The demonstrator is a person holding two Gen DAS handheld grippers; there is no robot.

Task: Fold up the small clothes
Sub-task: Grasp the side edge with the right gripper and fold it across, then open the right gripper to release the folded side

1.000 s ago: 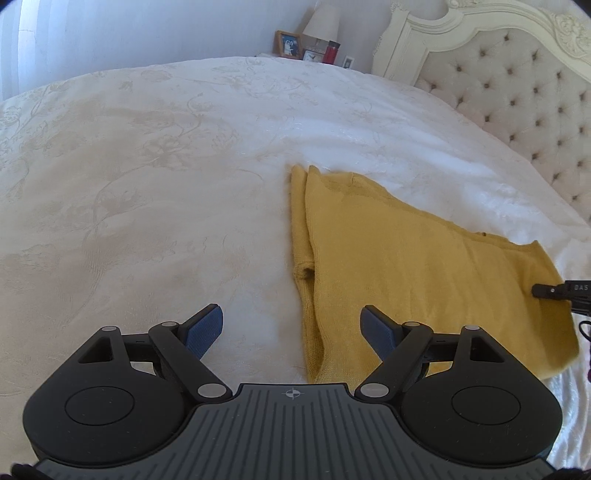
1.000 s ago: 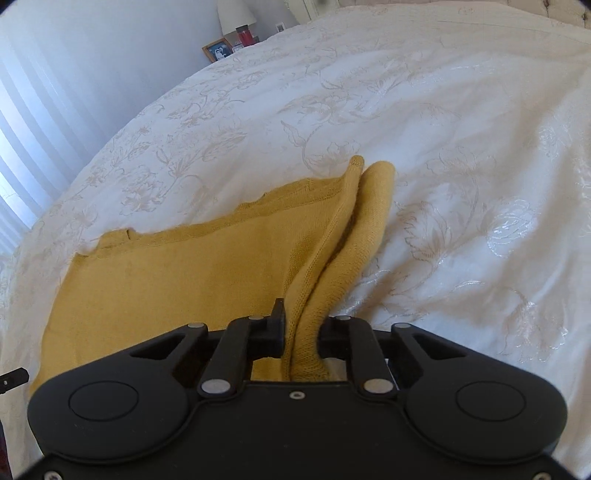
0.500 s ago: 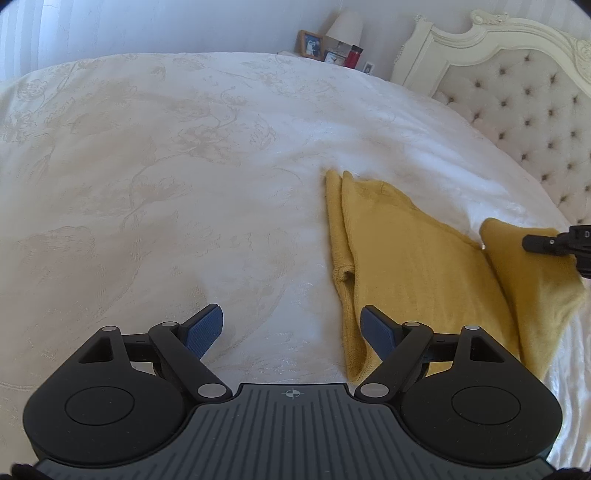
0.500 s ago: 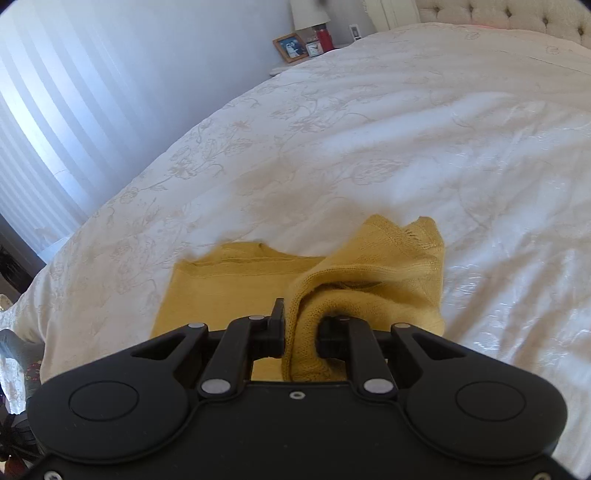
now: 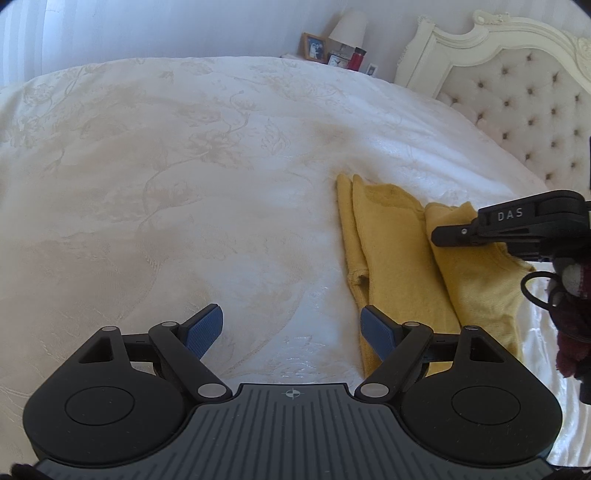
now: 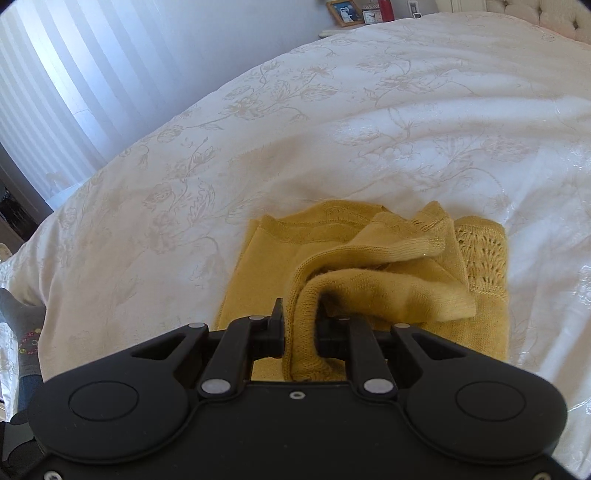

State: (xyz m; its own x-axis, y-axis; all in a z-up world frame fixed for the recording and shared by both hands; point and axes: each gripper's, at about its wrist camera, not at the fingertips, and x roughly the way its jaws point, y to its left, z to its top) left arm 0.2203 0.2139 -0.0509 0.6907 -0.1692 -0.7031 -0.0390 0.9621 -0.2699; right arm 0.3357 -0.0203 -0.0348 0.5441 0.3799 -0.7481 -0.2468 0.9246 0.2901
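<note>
A small mustard-yellow knit garment (image 5: 399, 254) lies on the white bed, partly folded over on itself. My right gripper (image 6: 301, 326) is shut on a fold of the yellow garment (image 6: 369, 266) and holds that end doubled back over the rest of it. In the left wrist view my right gripper (image 5: 443, 234) reaches in from the right above the cloth. My left gripper (image 5: 291, 328) is open and empty, low over the bedspread, with its right pad (image 5: 376, 332) at the garment's near left edge.
A white floral bedspread (image 5: 166, 177) covers the bed. A tufted headboard (image 5: 524, 96) stands at the right. A nightstand with a lamp (image 5: 347, 29), a photo frame (image 5: 314, 46) and a red candle is at the far side. Striped curtains (image 6: 74, 74) hang beyond the bed.
My right gripper has carried the held end of the garment back over the flat part, so the cloth now lies doubled. My left gripper stayed open and shifted a little left of the garment.
</note>
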